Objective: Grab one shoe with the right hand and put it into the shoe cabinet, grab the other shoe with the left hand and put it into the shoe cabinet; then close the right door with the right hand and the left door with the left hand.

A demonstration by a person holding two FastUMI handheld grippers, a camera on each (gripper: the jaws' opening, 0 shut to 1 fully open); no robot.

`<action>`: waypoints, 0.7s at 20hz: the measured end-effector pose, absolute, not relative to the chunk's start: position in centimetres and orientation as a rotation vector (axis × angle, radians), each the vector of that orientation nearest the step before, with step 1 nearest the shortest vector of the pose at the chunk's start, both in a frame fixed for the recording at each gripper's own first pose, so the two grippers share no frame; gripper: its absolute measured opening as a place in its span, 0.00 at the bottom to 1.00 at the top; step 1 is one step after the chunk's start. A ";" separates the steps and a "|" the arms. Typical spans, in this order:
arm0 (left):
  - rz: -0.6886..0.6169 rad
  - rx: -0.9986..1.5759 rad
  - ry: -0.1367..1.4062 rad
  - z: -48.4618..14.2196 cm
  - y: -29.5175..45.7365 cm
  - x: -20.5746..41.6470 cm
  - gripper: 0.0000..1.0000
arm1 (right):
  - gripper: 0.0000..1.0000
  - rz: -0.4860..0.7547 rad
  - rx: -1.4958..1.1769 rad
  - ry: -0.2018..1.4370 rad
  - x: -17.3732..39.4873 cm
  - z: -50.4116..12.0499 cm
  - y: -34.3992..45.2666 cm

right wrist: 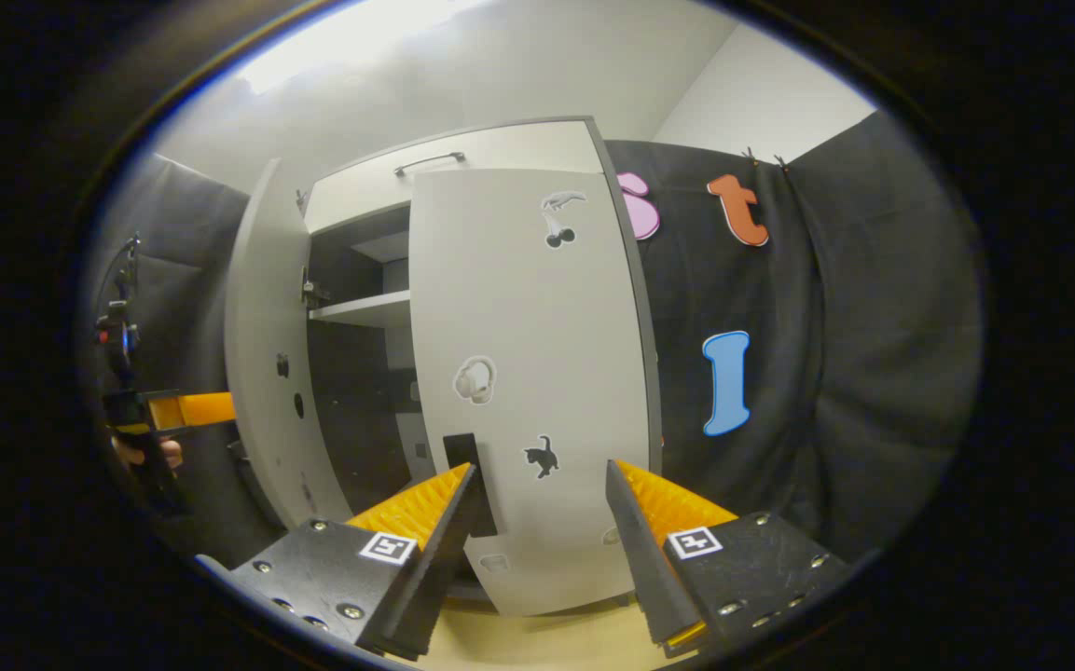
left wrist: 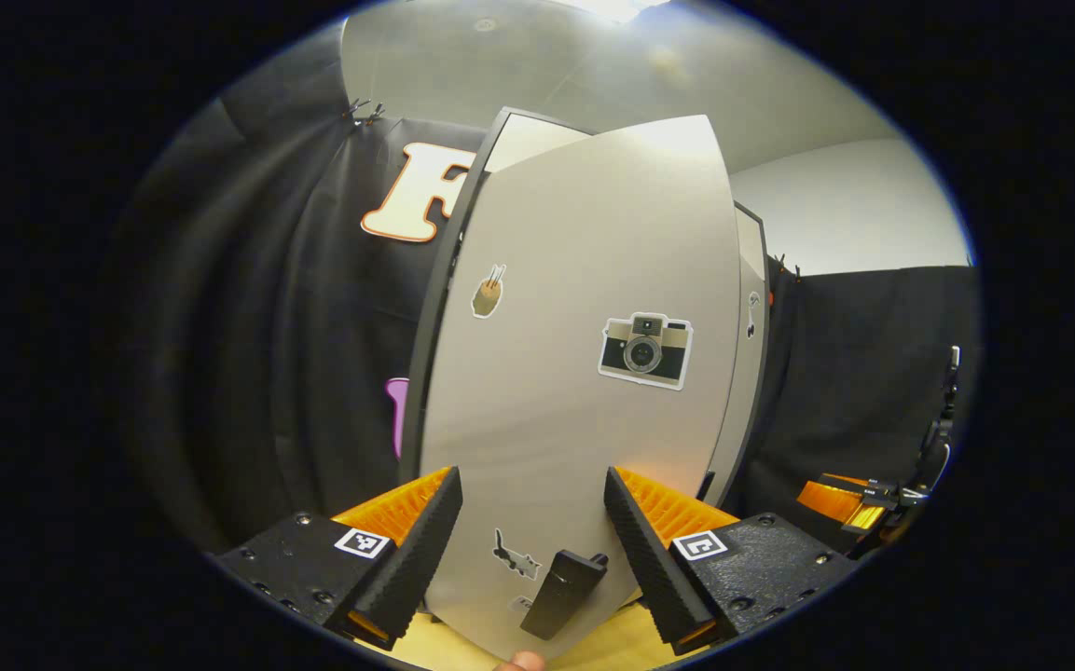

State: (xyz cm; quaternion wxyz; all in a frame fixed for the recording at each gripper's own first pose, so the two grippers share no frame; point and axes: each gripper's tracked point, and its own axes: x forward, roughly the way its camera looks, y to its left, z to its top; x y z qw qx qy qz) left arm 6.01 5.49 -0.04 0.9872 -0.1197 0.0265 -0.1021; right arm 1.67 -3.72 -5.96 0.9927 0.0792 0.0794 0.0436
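Now left door (left wrist: 584,373) ajar, left tongs (left wrist: 532,540) spread before it

Cabinet doors (left wrist: 584,280): smooth, matt pale-grey laminate with a soft sheen, glossy paper stickers (left wrist: 645,350) on them. Door handle (left wrist: 562,592): matt black plastic. Booth wall (right wrist: 835,354): matt black cloth, creased.

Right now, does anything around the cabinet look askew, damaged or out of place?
Nothing stands out. The left door hangs wide open and the right door sits nearly shut, both straight on the cabinet. The stickers lie flat. Both grippers' jaws are open and hold nothing.
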 end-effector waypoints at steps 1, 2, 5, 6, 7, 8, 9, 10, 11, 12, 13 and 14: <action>-0.215 -0.244 0.057 -0.4 4.9 6.9 0.95 | 0.83 0.083 0.161 0.161 1.4 -5.9 -3.9; -0.214 -0.238 0.056 -0.8 4.5 7.6 0.95 | 0.83 0.078 0.163 0.161 1.1 -5.9 -4.0; -0.191 -0.189 0.021 -1.1 3.9 9.6 0.95 | 0.83 0.061 0.167 0.164 -0.1 -6.1 -4.6; -0.183 -0.170 0.017 -1.2 3.9 10.2 0.95 | 0.83 0.055 0.168 0.166 -0.4 -6.1 -4.8; -0.179 -0.157 0.018 -1.2 3.9 10.5 0.95 | 0.83 0.049 0.167 0.166 -0.6 -6.1 -5.0; -0.178 -0.154 0.016 -1.2 3.9 10.7 0.95 | 0.83 0.042 0.167 0.163 -0.9 -5.9 -5.3; -0.181 -0.160 0.011 -1.1 3.7 10.6 0.95 | 0.80 0.037 0.168 0.160 -1.1 -5.8 -5.6; -0.183 -0.167 0.010 -0.9 3.6 10.7 0.95 | 0.83 0.030 0.170 0.154 -1.2 -5.5 -5.9; -0.180 -0.169 0.011 -0.8 3.6 10.7 0.95 | 0.83 0.026 0.172 0.150 -1.4 -5.4 -6.0; -0.175 -0.168 0.012 -0.7 3.7 10.6 0.95 | 0.86 0.023 0.175 0.144 -1.4 -5.1 -6.2; -0.167 -0.165 0.016 -0.7 3.9 10.3 0.95 | 0.87 0.021 0.178 0.136 -1.5 -4.6 -6.3; -0.160 -0.160 0.020 -0.7 4.0 9.9 0.95 | 0.87 0.022 0.180 0.128 -1.6 -4.2 -6.4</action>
